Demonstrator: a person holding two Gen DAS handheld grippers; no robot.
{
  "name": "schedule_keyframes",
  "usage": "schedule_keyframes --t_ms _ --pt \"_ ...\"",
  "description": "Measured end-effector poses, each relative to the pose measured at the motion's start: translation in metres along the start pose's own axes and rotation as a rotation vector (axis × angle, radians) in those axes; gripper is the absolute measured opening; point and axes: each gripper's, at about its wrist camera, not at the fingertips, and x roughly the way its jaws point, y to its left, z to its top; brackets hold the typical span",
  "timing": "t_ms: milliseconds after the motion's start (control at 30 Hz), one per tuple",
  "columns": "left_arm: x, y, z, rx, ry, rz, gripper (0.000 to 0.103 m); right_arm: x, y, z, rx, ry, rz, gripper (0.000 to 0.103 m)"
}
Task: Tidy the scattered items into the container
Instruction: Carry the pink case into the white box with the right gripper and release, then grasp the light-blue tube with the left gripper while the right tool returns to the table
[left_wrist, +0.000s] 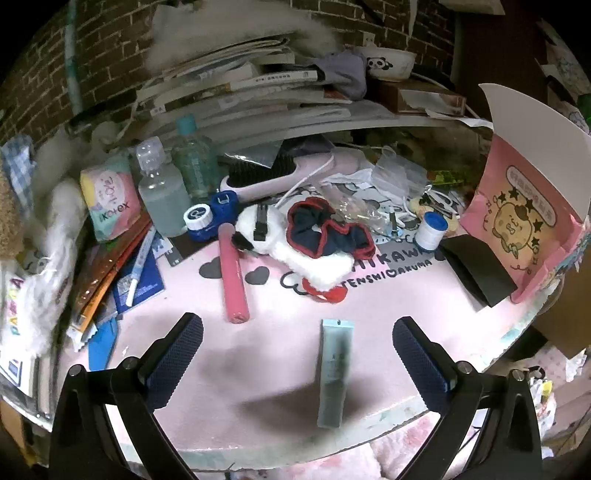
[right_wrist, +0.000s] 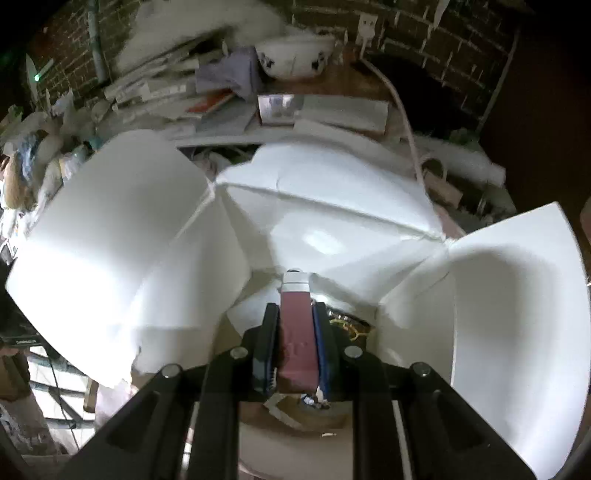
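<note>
Right wrist view: the right gripper (right_wrist: 295, 332) has its fingers (right_wrist: 267, 343) pinching a dark pink tube with a white cap (right_wrist: 295, 325) at lower centre, over the open white flaps of the box (right_wrist: 122, 221) filling the frame. Left wrist view: the left gripper (left_wrist: 297, 354) has its fingers (left_wrist: 177, 354) spread above the pink worktop (left_wrist: 388, 295), a pale green tube (left_wrist: 334, 373) lying between them, a pink stick (left_wrist: 232, 275) to the upper left.
</note>
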Motion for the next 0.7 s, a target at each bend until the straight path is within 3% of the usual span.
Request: schedule_keyframes --t_ms 267,367,400,467,633,700 --pt "0.0 -0.009 0.002 0.025 -0.001 -0.023 0.103 -0.002 0.002 0.001 -0.015 0.004 -0.013 0.017" --pt "-0.003 -0.01 0.002 0.022 -0.014 -0.029 0.103 -0.011 0.003 0.002 -0.002 -0.029 0.014 0.023" --pt "-0.004 -0.01 0.002 0.023 -0.019 -0.029 0.103 -0.02 0.004 0.002 0.006 -0.067 0.034 0.028" --pt "-0.004 -0.009 0.001 0.022 -0.024 -0.025 0.102 -0.038 0.012 0.002 0.008 -0.161 0.054 0.048" --pt "-0.002 -0.002 -0.01 -0.001 -0.027 -0.028 0.102 -0.09 0.053 -0.006 -0.041 -0.447 0.2 0.054" --pt "0.001 0.001 -0.017 -0.015 -0.036 -0.023 0.102 -0.103 0.074 -0.008 -0.07 -0.517 0.254 0.069"
